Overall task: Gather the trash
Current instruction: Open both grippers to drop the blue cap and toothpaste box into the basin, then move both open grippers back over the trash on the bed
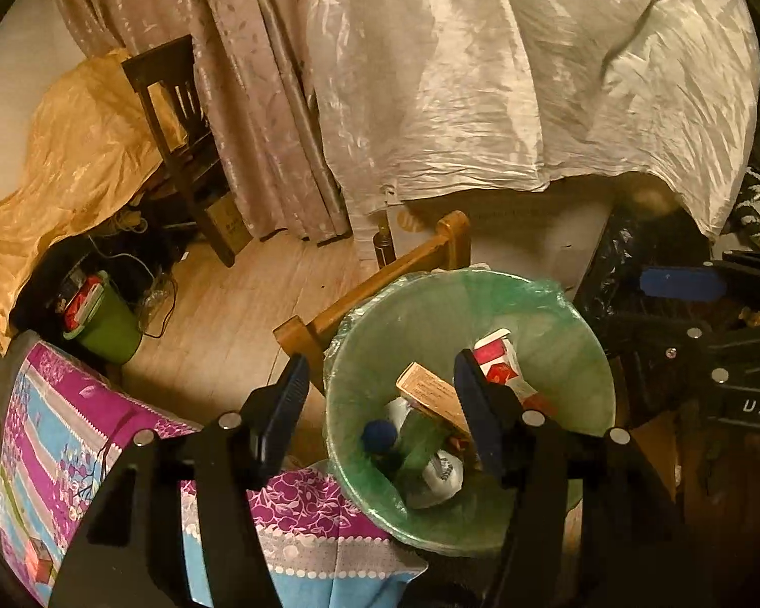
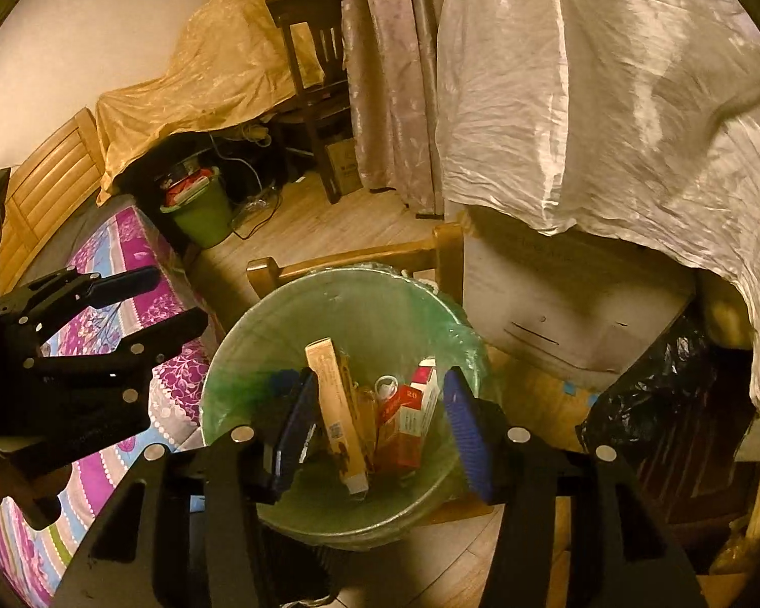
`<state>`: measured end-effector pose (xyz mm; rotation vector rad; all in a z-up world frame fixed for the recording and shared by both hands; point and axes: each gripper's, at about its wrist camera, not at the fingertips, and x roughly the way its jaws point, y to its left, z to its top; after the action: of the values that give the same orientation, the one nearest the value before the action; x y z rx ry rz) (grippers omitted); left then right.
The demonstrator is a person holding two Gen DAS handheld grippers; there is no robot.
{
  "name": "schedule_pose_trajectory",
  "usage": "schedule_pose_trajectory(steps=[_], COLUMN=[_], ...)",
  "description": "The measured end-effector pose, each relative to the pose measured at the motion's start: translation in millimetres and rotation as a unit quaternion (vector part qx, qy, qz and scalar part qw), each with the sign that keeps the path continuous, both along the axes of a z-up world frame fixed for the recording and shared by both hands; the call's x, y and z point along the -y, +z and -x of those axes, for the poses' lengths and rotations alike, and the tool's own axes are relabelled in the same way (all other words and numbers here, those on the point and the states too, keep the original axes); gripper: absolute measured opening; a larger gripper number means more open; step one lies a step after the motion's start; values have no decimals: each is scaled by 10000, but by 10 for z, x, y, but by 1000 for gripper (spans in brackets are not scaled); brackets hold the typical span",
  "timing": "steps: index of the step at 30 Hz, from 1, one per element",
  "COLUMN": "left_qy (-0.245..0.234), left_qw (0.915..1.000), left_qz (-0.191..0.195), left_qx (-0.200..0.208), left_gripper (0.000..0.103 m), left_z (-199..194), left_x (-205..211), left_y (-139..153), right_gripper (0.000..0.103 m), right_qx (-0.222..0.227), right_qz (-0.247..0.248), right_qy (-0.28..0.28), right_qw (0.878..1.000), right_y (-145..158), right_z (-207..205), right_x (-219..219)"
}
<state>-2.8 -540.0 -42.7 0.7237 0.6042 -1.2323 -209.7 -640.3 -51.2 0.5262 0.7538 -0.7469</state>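
Observation:
A round bin with a green liner (image 1: 557, 354) (image 2: 258, 334) stands on the wooden floor by the bed. Inside lie a red and white carton (image 1: 501, 359) (image 2: 405, 415), a long tan box (image 1: 430, 390) (image 2: 337, 405), a blue cap (image 1: 378, 434) and a crumpled white wrapper (image 1: 443, 473). My left gripper (image 1: 380, 370) is open and empty above the bin's left rim. My right gripper (image 2: 380, 390) is open and empty above the bin's middle. Each gripper shows in the other's view: the right one (image 1: 684, 299) and the left one (image 2: 177, 299), both open.
A bed with a purple and blue floral cover (image 1: 76, 446) (image 2: 126, 263) lies left. A wooden stool frame (image 1: 380, 278) (image 2: 349, 258) stands behind the bin. A small green bin (image 1: 106, 324) (image 2: 202, 213), a dark chair (image 1: 177, 142), a white draped sheet (image 1: 481, 76) and a black bag (image 2: 653, 395) surround it.

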Motion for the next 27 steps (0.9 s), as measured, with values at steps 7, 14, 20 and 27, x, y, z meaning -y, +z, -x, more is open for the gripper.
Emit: schedule_pose_trajectory(steps=[7,14,20,27], left_qy=[252,1147,2119,3118], left_qw=[9995,9886,9686,9379], left_qz=[94,662,872,921], left_qx=[154,710,962,1212], left_gripper=[57,57,60,64], left_z=[-67,-315,-659,-1003], left_x=[-142,-657,-1213,-2062], left_y=[-24,-30,-63,-98], right_gripper=[54,54,62,69], right_qx=[10,264,656,724], right_qz=[217,1019,1903,2269], right_qy=[-27,-45,-195,273], right_qw=[9998,9944,9793,9708], right_y=[-11,27,95,67], right_z=[-18,-124,-271,-678], right_x=[-79,-436,-951,-1499])
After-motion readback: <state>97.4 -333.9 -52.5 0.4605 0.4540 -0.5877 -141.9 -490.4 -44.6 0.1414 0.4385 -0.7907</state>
